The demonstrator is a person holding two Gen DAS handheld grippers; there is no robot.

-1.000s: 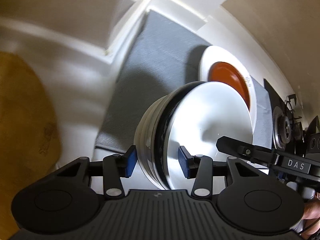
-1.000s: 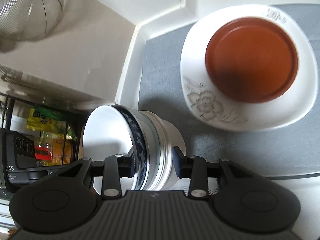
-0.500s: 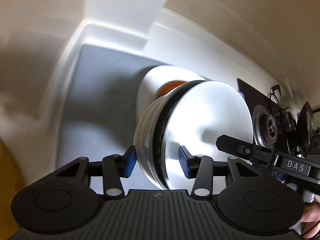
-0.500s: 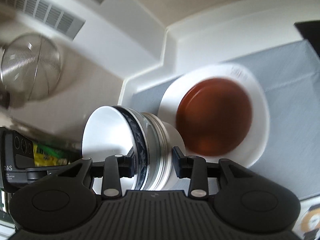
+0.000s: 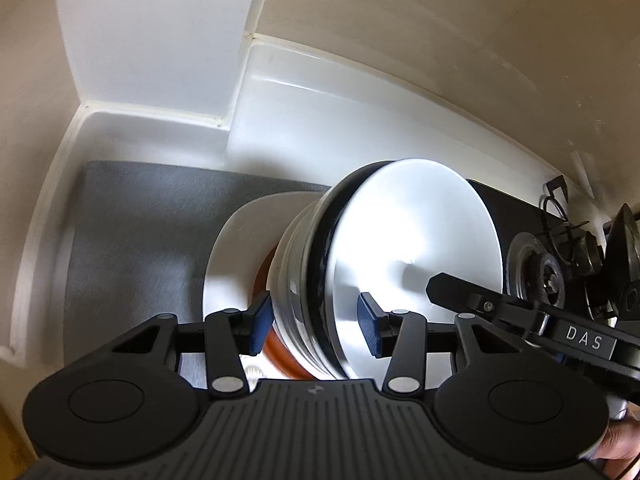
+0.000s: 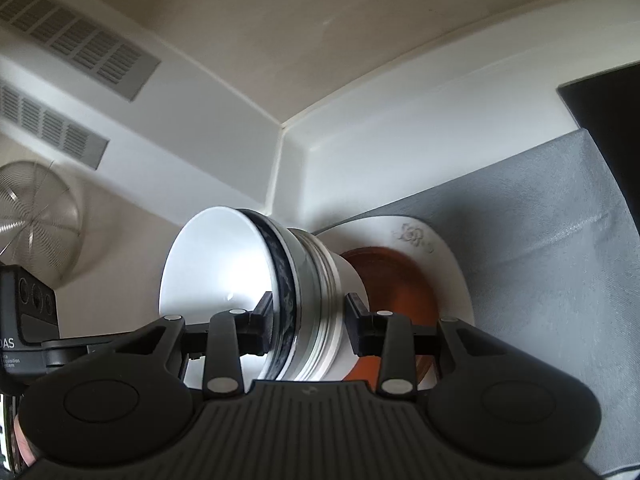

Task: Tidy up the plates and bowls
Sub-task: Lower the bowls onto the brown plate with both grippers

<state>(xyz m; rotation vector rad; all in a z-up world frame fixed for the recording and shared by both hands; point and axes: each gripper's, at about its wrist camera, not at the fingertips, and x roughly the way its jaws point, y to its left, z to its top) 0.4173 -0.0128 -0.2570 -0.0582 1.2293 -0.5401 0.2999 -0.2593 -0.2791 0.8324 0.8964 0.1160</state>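
A stack of nested white bowls (image 5: 400, 256) with a dark blue band at the rim hangs tilted on its side above the counter. My left gripper (image 5: 316, 326) is shut on its wall, one blue pad inside the top bowl and one outside. From the opposite side, my right gripper (image 6: 310, 316) is shut on the same bowl stack (image 6: 224, 264). Just beyond and below it, a white flower-patterned plate (image 6: 416, 236) carrying a brown plate (image 6: 396, 276) lies on a grey mat (image 6: 552, 248). The brown plate (image 5: 262, 276) is mostly hidden in the left wrist view.
The mat (image 5: 140, 216) fills a white counter corner under beige walls. A black stove with a burner (image 5: 540, 276) lies to the right. On the wall hang a wire strainer (image 6: 36, 216) and a vent grille (image 6: 80, 48). A hand (image 5: 620, 440) holds the other gripper.
Both grippers have carried the bowl stack across the mat toward the corner. The stack now hangs over the brown plate, which lay well clear of it a second ago.
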